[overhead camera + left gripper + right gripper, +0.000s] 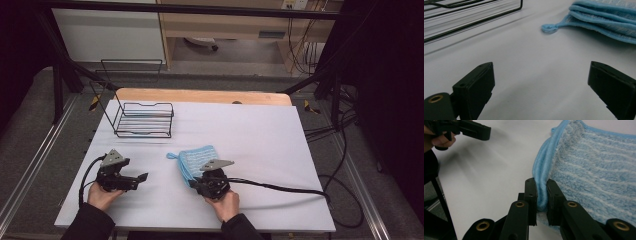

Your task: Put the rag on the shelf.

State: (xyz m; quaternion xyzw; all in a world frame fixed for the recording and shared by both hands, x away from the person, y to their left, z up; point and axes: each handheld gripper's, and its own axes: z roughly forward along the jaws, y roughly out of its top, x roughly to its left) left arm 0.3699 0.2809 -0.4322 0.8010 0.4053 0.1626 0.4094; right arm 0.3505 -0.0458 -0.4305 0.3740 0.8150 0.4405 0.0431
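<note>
Right gripper [541, 197] pinches the folded edge of the blue striped towel [196, 161], lying mid-table on the white table [260, 150]; left gripper [541, 87] rests nearby, jaws spread wide, wire rack [144, 119] beyond.

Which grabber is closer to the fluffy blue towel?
The right one. The right gripper is pinching the folded edge of the blue towel. The left gripper is open, off to the towel's left on the white table, not touching it.

Black wire rack [144, 119], far-left tabletop.
</note>
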